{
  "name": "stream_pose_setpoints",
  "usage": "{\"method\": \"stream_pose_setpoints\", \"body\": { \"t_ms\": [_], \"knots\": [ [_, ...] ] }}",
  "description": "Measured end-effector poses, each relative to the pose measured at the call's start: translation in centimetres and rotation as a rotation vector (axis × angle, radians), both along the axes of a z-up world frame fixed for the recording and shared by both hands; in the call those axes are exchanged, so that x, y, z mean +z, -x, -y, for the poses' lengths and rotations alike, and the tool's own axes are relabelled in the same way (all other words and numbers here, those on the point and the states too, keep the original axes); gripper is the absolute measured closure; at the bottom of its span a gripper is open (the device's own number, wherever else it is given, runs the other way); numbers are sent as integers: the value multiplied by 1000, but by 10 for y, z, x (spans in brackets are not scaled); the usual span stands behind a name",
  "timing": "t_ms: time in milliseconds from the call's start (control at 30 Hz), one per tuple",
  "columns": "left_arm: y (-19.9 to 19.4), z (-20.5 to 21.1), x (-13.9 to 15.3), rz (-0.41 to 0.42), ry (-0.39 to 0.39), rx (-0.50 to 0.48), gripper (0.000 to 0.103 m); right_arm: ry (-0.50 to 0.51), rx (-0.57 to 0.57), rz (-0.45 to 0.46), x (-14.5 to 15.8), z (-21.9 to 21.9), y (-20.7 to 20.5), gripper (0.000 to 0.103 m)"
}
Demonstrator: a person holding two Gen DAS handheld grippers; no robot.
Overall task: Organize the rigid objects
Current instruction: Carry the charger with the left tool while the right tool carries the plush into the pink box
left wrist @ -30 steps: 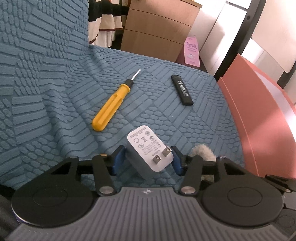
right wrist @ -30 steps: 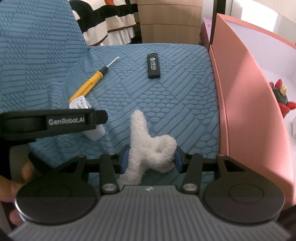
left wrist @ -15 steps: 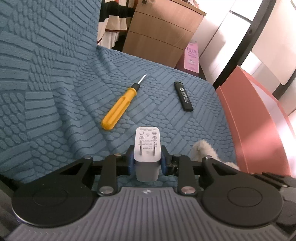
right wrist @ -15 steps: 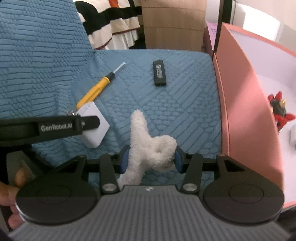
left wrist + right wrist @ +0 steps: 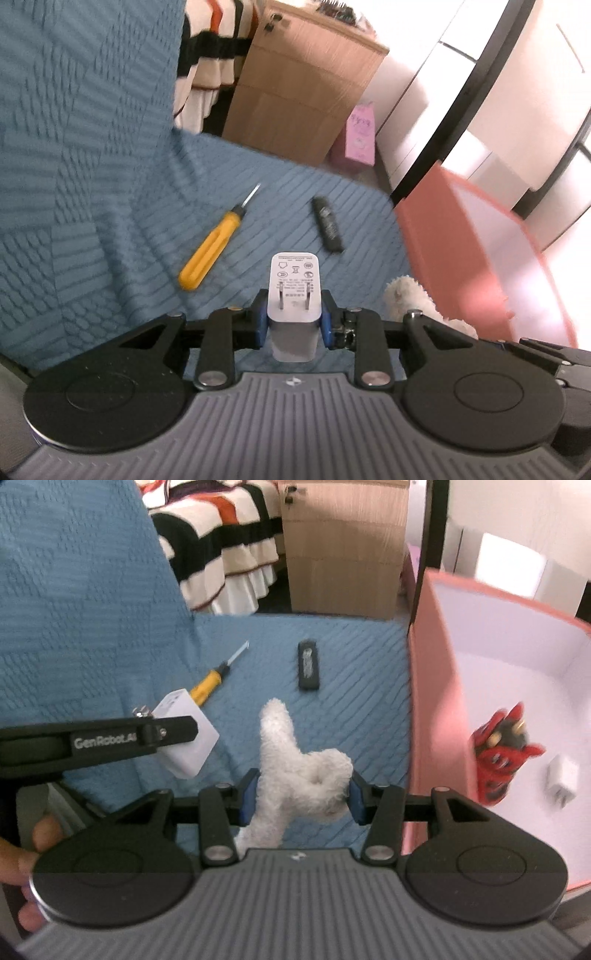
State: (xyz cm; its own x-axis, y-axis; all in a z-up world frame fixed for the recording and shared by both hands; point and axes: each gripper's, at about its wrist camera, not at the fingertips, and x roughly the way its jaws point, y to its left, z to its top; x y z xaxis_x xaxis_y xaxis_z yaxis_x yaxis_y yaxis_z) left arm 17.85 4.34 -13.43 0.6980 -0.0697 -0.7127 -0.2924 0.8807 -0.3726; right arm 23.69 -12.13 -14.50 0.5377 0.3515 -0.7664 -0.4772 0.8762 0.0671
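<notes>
- Two grippers are loaded at once: the left gripper (image 5: 293,317) has its fingers clamped on a white charger (image 5: 294,291), prongs up toward the camera, held clear of the blue sofa (image 5: 110,221).
- The right gripper (image 5: 299,797) has its fingers closed around a white plush (image 5: 295,768), also lifted off the cushion.
- From the right wrist view the left gripper (image 5: 110,738) shows side-on, with the charger (image 5: 188,746) sticking out of it, just left of the plush.
- Left lying on the sofa seat are a screwdriver (image 5: 210,251) with a yellow handle and a black lighter (image 5: 328,229), well apart from each other and untouched.
- Beside the seat stands a pink box (image 5: 436,701), open at the top; inside it lie a red toy (image 5: 498,746) and another white charger (image 5: 561,781).
- My reading: the step in hand is the carry, with both items picked and neither yet dropped off.
- The box looks like the likely destination. The next move calls for lifting each load over the pink wall before letting go.
- The rigid charger should drop cleanly; the plush is soft and may cling to the pads.
- With the two grippers so near each other, one should go first to avoid a knock.
</notes>
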Motion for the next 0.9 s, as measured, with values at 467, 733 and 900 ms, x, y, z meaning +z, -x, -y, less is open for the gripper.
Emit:
{"method": "stream_pose_setpoints", "body": {
  "t_ms": [467,733,900],
  "knots": [
    [-29,27,100,117,-20,-67,71,-65,-30,133,87,36,-22,52],
    [-64,66,134,138,12,-123,71,-64,-65,179,114,65,-41,52],
    [-84,97,152,153,3,-180,71,-82,-97,225,129,91,-48,52]
  ]
}}
